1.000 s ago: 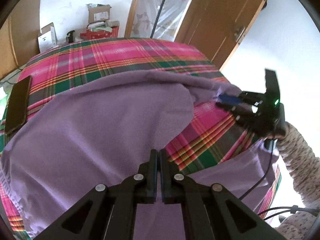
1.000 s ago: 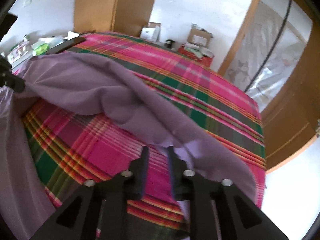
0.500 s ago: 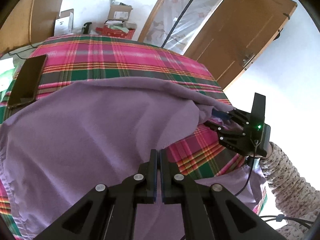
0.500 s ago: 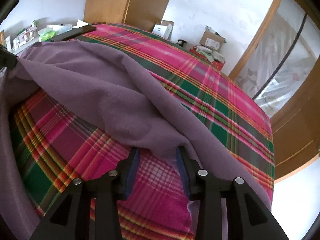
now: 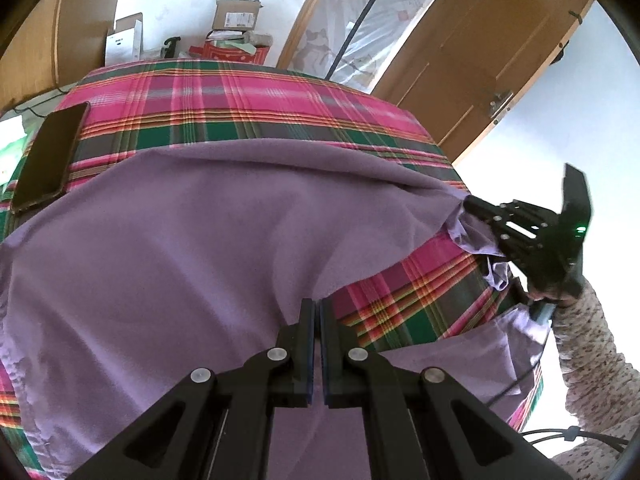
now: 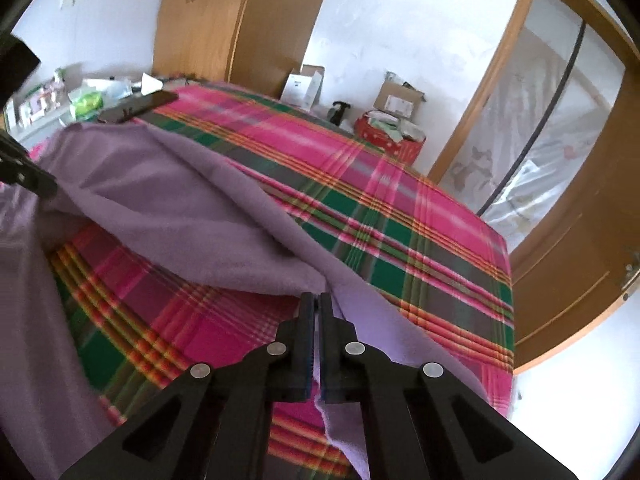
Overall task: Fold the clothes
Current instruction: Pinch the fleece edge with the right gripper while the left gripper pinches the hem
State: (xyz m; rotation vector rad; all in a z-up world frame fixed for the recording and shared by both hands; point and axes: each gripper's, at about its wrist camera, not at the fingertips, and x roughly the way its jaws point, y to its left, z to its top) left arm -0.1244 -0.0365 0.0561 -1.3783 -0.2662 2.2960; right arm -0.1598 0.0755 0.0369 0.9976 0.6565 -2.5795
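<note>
Purple garment point(image 5: 192, 248) lay spread over a bed with a pink-green plaid cover point(image 5: 248, 96), one edge lifted off the cover between the two tongs. Left tongs point(image 5: 317, 308) were clenched on a fold of the garment at its near edge; fabric ran right up into the pinched pads. Right tongs point(image 6: 316, 304) had just been closing and were now clamped on the garment's other edge, cloth bunched between the pads and hanging below them. In the left wrist view the right tongs point(image 5: 472, 204) showed at the far right, gripping a gathered corner, with a speckled sleeve point(image 5: 592, 352) behind them. A strip of plaid cover was bare under the raised fold.

Dark phone point(image 5: 50, 156) lay flat on the bed's left side, just beside the garment's edge, apart from it or barely touching, hard to tell.

Containers, all on the floor past the bed's far end: open cardboard box point(image 5: 236, 16) against the wall, contents not readable; white box point(image 5: 124, 38) standing beside it, contents hidden; red container point(image 6: 390, 138) holding what looked like papers or packets, greenish and white, too small to name. Wooden door point(image 5: 492, 56) stood to the right.
</note>
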